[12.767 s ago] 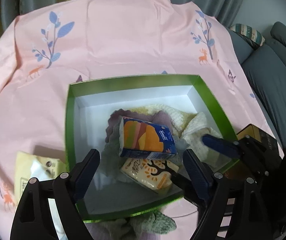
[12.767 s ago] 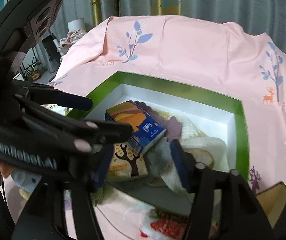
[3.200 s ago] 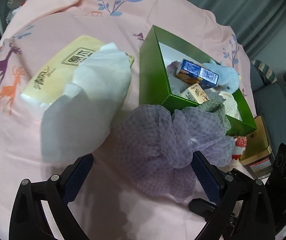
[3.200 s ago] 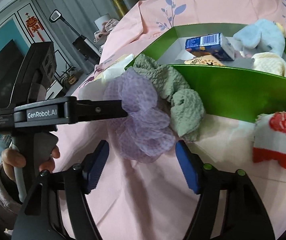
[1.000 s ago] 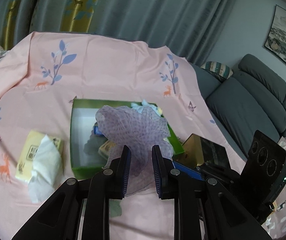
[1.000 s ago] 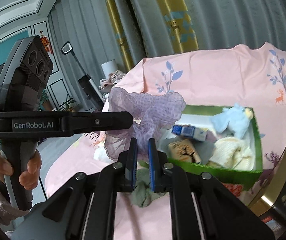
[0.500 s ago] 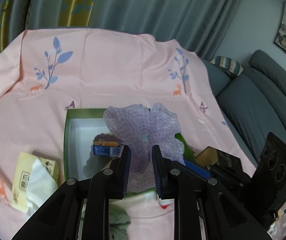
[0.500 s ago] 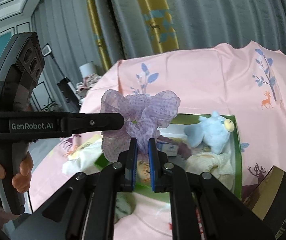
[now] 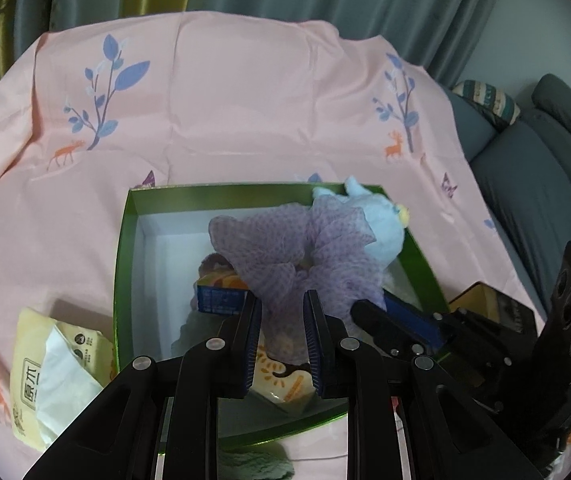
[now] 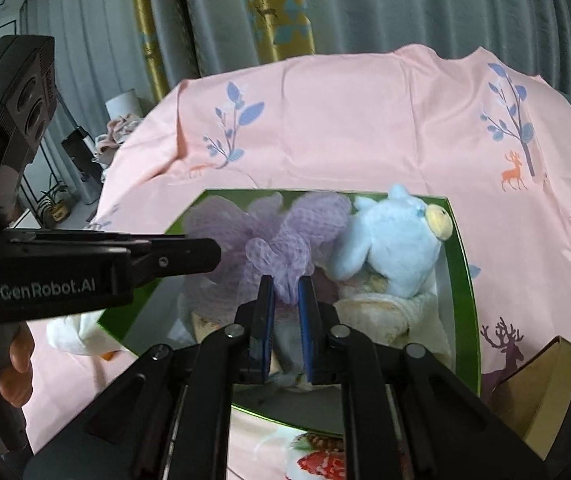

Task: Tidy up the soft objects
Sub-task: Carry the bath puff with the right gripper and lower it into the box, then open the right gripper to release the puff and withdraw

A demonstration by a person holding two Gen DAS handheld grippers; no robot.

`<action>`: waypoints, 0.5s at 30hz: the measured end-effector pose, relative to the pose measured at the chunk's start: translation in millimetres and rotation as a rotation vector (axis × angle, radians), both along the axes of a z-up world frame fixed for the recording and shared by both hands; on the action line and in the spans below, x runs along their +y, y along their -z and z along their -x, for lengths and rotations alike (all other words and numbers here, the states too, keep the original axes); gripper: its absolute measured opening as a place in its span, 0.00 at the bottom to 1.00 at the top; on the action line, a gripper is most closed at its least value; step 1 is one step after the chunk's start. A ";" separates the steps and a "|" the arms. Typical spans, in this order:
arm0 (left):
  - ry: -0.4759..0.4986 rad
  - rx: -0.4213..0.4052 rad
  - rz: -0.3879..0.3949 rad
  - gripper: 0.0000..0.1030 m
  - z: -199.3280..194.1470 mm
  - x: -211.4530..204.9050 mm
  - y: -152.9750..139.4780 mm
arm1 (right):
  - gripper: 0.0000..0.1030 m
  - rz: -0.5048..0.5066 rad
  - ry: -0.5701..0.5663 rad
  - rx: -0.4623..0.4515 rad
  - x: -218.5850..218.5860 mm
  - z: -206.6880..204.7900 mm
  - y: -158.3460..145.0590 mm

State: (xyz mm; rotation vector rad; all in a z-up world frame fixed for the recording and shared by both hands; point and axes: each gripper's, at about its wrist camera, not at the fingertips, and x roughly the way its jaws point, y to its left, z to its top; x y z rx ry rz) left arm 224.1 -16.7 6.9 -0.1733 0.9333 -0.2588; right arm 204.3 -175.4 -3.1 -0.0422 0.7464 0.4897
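- Purple mesh scrunchie (image 9: 305, 256) is hanging over the green box (image 9: 125, 248), pinched from two sides.
- Left gripper (image 9: 281, 320) is pinching the scrunchie's lower folds, its jaws standing narrowly apart with the mesh bunched between them.
- Right gripper (image 10: 284, 300) is gripping another fold of the same scrunchie; its jaws are opening slightly, with the mesh between the blue pads (image 10: 266, 320) and touching them.
- Light blue plush toy (image 10: 397, 244) is lying in the box's far right corner, just beside the scrunchie and touching it.
- Cream knitted cloth (image 10: 389, 316) is lying beneath the plush, inside the box.
- Blue-and-orange carton (image 9: 221, 292) and a cream packet with a tree print (image 9: 281, 380) are lying on the box floor under the scrunchie.
- Yellow tissue pack (image 9: 49, 376) is sitting on the pink tablecloth (image 9: 245, 112) left of the box, a white tissue sticking out.
- Person's hand (image 10: 9, 360) is wrapping the left gripper's handle at the right wrist view's edge.
- Dark gold-edged box (image 9: 493, 320) is standing just right of the green box.
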 end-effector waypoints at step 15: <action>-0.055 0.033 -0.118 0.65 -2.6 -2.2 12.2 | 0.64 0.027 0.080 -0.020 -10.2 1.8 -2.7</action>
